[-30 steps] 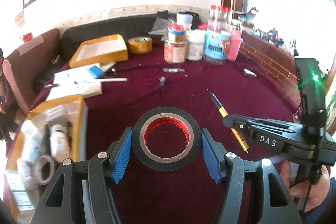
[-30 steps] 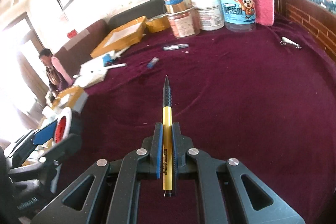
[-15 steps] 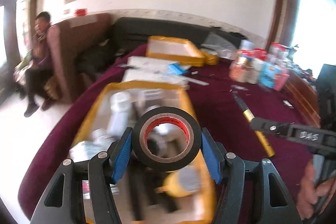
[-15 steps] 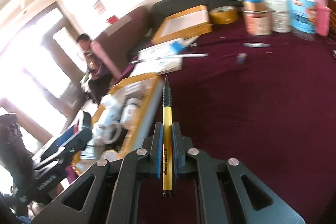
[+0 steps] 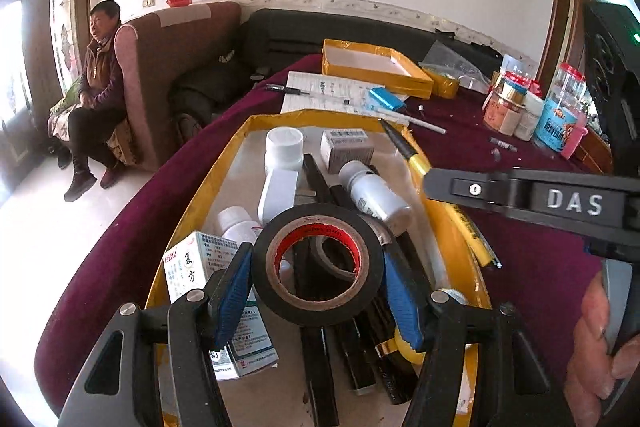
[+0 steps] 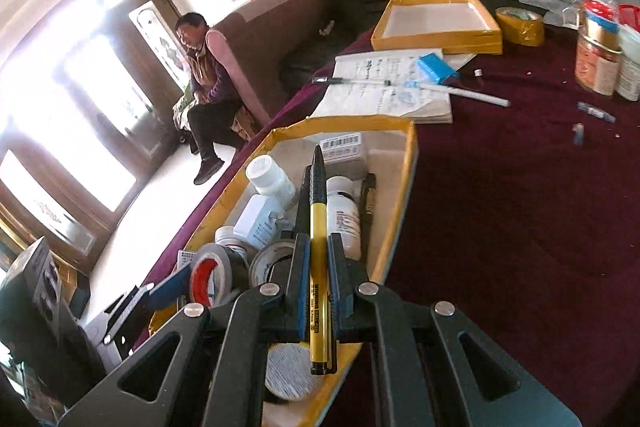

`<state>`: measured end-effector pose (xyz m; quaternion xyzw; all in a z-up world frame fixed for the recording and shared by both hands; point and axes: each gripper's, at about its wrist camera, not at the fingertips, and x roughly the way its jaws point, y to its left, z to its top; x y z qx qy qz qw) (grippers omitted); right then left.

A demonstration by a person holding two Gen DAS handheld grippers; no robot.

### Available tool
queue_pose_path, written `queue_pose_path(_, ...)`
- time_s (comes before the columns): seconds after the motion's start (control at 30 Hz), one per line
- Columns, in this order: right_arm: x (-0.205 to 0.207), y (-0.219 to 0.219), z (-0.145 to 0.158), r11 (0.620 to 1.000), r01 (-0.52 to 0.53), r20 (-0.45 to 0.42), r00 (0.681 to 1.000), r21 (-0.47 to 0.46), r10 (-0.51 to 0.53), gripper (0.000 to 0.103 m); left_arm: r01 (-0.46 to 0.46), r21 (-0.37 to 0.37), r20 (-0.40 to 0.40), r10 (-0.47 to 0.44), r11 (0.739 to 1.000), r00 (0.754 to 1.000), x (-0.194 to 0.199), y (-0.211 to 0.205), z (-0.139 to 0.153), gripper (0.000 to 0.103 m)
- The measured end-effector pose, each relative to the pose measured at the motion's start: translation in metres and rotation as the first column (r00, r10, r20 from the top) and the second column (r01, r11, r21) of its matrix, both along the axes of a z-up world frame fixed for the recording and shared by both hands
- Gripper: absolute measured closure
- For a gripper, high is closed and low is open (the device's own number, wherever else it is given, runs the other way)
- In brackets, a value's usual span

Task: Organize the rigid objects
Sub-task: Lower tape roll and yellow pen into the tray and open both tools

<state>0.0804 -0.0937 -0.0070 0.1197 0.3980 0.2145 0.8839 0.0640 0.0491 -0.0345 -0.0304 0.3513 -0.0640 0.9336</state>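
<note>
The left gripper (image 5: 318, 277) clamped a tape roll (image 5: 316, 269) across its width between blue pads, holding it over the near end of a yellow-rimmed tray (image 5: 276, 119), apparently so the roll could be let go among the things already gathered there. The right gripper (image 6: 319, 269) was closed tight on a pen (image 6: 319, 251), gripped near its back half with the tip pointing away over the same tray; that hold left the long front part free, probably to lay it flat in the tray. The roll was black with a red inner core and a brown cardboard edge, round, stiff and roughly as wide as the gap between the pads. The pen had a yellow barrel with black print and a black tip section. The tray sat near the left edge of a table (image 6: 520, 207) covered in maroon cloth and already held white bottles (image 5: 282, 149), small boxes, dark sticks and another tape ring. Further off lay papers, a second yellow tray (image 6: 436, 35) and some jars (image 5: 560, 115) at the far right. A person (image 5: 96, 83) sat on a sofa at far left.
</note>
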Motion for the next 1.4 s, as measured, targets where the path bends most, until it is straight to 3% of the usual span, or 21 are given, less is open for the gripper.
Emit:
queue_pose_path(0.33,0.012,0.015,-0.017,1.000,-0.014,-0.023,1.000,-0.022,0.013,0.095,-0.025,0.069,-0.006,0.026,0.997,1.000,0.000,-0.004,-0.012,0.037)
queue_pose_path(1.4,0.011,0.021,-0.033,0.999,0.001,-0.033,0.999,-0.049,-0.003,0.095,-0.031,0.066,-0.009,0.032,0.997,0.999,0.000,-0.003,-0.013,0.037)
